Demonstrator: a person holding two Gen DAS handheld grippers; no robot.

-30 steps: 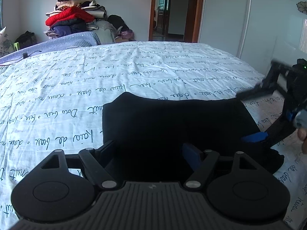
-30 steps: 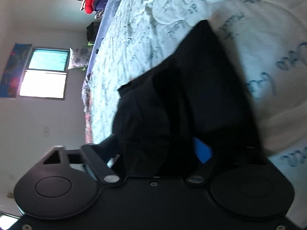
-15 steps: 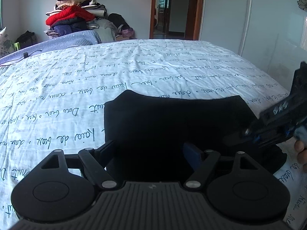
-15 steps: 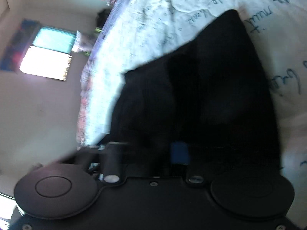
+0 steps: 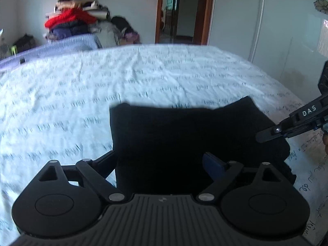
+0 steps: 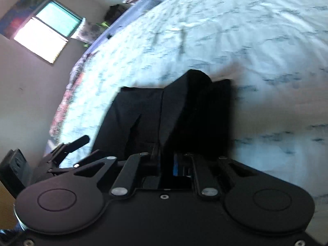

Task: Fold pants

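Black pants point(image 5: 184, 133), folded into a rough rectangle, lie on the white bed sheet with script print point(image 5: 82, 92). My left gripper point(image 5: 158, 164) straddles their near edge. Its jaws are opening and stand wide, and the pads do not press on the cloth. My right gripper point(image 5: 264, 135) comes in flat from the right at the pants' right edge. In the right wrist view its jaws point(image 6: 167, 157) are closing, nearly together, with a raised fold of the pants point(image 6: 184, 102) pinched between them. The cloth hides the fingertips. The left gripper's finger point(image 6: 78, 141) shows at lower left there.
A pile of clothes point(image 5: 71, 20) with a red jacket sits past the bed's far edge, beside an open doorway point(image 5: 180, 10). A white wardrobe point(image 5: 266, 30) stands along the right side. A window point(image 6: 41, 30) and a pillow point(image 6: 90, 28) are at the far left.
The right gripper rolled from upright to flat and closed on the pants' right edge, raising a fold. The left gripper's jaws spread wider and stayed in place.
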